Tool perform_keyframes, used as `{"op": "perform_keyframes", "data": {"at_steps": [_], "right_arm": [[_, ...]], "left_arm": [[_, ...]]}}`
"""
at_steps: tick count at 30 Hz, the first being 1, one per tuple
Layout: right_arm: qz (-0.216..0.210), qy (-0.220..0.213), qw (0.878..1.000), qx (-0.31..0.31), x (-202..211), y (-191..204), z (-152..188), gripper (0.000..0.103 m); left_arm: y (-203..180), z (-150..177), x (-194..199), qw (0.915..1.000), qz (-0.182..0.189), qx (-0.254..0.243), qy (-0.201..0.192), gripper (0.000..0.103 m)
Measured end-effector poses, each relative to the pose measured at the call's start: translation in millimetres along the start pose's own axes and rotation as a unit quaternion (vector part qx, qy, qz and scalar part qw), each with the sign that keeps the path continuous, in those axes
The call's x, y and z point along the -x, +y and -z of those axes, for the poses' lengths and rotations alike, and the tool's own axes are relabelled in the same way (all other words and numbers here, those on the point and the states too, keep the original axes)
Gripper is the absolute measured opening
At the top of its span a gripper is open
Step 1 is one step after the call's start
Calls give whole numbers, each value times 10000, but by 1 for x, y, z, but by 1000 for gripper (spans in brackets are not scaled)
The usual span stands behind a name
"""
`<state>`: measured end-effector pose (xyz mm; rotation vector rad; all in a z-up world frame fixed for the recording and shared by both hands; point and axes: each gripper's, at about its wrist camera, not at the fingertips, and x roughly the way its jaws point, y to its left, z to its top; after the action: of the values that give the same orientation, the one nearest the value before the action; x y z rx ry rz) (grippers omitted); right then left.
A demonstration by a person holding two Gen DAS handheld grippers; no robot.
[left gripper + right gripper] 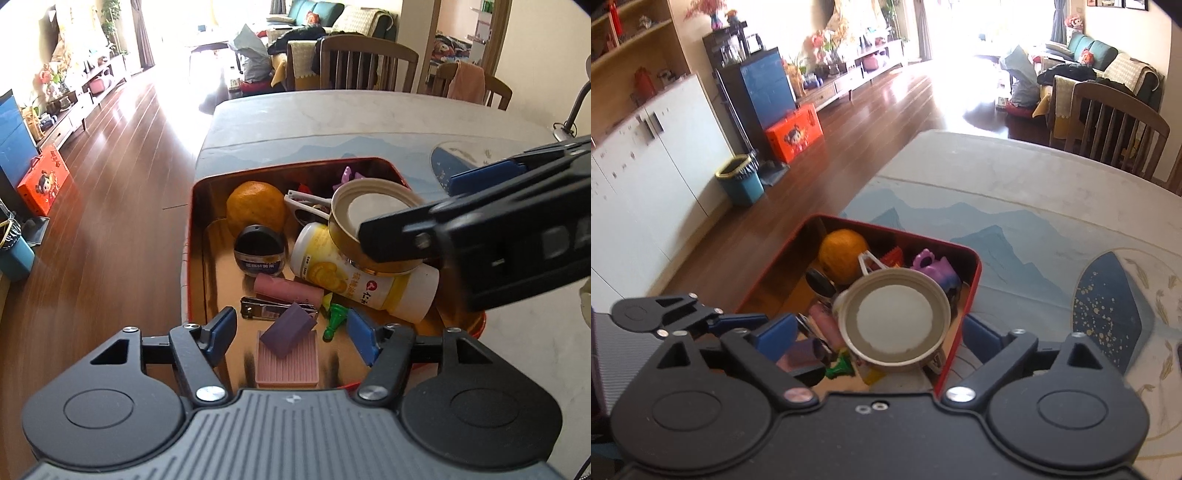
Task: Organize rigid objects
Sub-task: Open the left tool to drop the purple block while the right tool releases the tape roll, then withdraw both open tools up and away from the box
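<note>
red tin (190, 258) at table (332, 122) corner; wood floor (110, 184); left tongs (291, 338) released, right tongs (882, 343) released.

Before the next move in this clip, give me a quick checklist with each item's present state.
1. Right gripper open around the gold-rimmed lid: ok, though contact with the lid cannot be told.
2. Lid over the red tin, above the yellow bottle: ok.
3. Left gripper open and empty, above the purple block: ok.
4. Free room in the tin for the lid to lie flat: not ok, it is crowded.
5. Orange well apart from the lid: ok.
</note>
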<state>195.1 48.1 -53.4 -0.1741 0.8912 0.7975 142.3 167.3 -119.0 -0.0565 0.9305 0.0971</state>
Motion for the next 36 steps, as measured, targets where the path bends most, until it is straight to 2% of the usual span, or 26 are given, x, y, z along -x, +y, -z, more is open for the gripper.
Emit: {"op": "perform_keyframes", "data": {"at_steps": [4, 16, 22, 27, 31, 36], "right_arm": [[-81, -212, 9997, -35, 19, 2, 3, 101], [-190, -832, 9961, -210, 73, -1, 27, 103], [20, -1224, 9924, -76, 97, 1, 43, 103], [119, -1464, 9891, -42, 108, 2, 54, 103], [157, -1619, 9867, 17, 113, 3, 62, 103], [141, -1791, 9837, -77, 116, 1, 73, 103]], "left_arm": [[4, 3, 13, 9999, -1, 72, -144, 73], [1, 9, 61, 9974, 11, 153, -704, 78], [-1, 6, 84, 9952, 22, 207, -957, 82], [-1, 9, 96, 9939, 52, 285, -1062, 89], [-2, 12, 105, 9926, -1, 281, -1183, 101], [-1, 16, 114, 9915, 72, 334, -1254, 101]]}}
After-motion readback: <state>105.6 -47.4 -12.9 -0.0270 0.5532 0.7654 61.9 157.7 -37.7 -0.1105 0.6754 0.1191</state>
